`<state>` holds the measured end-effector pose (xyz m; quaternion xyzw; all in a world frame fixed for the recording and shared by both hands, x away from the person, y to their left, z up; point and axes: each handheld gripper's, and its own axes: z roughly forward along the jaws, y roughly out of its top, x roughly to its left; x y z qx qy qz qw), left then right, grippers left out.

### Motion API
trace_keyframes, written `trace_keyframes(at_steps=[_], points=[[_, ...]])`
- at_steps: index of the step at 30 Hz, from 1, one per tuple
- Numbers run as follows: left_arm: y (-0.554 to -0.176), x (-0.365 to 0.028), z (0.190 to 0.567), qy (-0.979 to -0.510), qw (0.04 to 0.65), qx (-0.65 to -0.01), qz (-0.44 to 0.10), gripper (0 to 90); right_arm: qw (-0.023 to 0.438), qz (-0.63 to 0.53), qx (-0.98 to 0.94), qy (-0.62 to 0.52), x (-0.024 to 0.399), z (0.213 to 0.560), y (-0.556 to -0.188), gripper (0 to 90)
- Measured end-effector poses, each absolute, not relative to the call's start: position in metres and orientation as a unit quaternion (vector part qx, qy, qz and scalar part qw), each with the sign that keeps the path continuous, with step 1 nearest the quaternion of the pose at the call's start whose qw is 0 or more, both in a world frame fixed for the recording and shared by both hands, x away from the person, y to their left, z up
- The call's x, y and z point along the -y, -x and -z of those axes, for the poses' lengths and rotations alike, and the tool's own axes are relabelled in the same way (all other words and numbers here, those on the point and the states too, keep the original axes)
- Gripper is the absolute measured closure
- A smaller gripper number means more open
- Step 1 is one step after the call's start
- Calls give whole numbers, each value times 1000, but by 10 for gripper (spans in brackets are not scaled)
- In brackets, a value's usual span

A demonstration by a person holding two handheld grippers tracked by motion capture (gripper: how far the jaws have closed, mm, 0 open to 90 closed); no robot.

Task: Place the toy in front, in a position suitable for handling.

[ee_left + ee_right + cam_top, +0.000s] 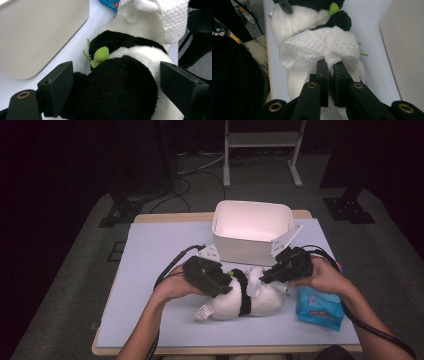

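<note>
A black-and-white plush panda (227,306) lies on its side on the pale blue table (150,270), with a green leaf (101,54) at its mouth. My left gripper (226,287) grips the panda's left end, and its wide-set jaws press a black furry limb (120,87) from both sides. My right gripper (265,277) is shut on a bunched white tissue (317,47), which rests on the panda's white body (297,20) near its right end. The tissue (172,20) also shows at the top of the left gripper view.
A white plastic bin (252,252) stands open just behind the panda. Beside the person's right wrist lies a blue pack of wipes (320,307). A metal stand and cables sit on the floor beyond the table.
</note>
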<state>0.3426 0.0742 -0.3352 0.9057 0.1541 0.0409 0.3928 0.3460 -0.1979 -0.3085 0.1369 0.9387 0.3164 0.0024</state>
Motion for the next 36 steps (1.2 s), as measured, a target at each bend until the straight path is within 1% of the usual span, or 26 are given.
trace_keyframes(at_steps=[10, 15, 19, 25, 31, 36], points=[[-344, -74, 335, -908, 387, -152, -41, 136, 3, -310, -944, -114, 171, 310, -347, 840], [-342, -75, 335, -905, 394, -154, -40, 135, -8, -301, -947, -108, 159, 321, -348, 841], [-337, -79, 332, -905, 398, -145, -46, 121, -15, -303, -946, -117, 162, 324, -352, 842], [-333, -89, 331, -906, 392, -148, -53, 109, -11, -305, -944, -125, 168, 325, -355, 842], [-332, -95, 339, -904, 394, -159, -41, 106, -8, -309, -941, -136, 178, 326, -357, 842], [-332, -93, 349, -901, 403, -159, -19, 98, -10, -314, -938, -147, 187, 327, -357, 842]])
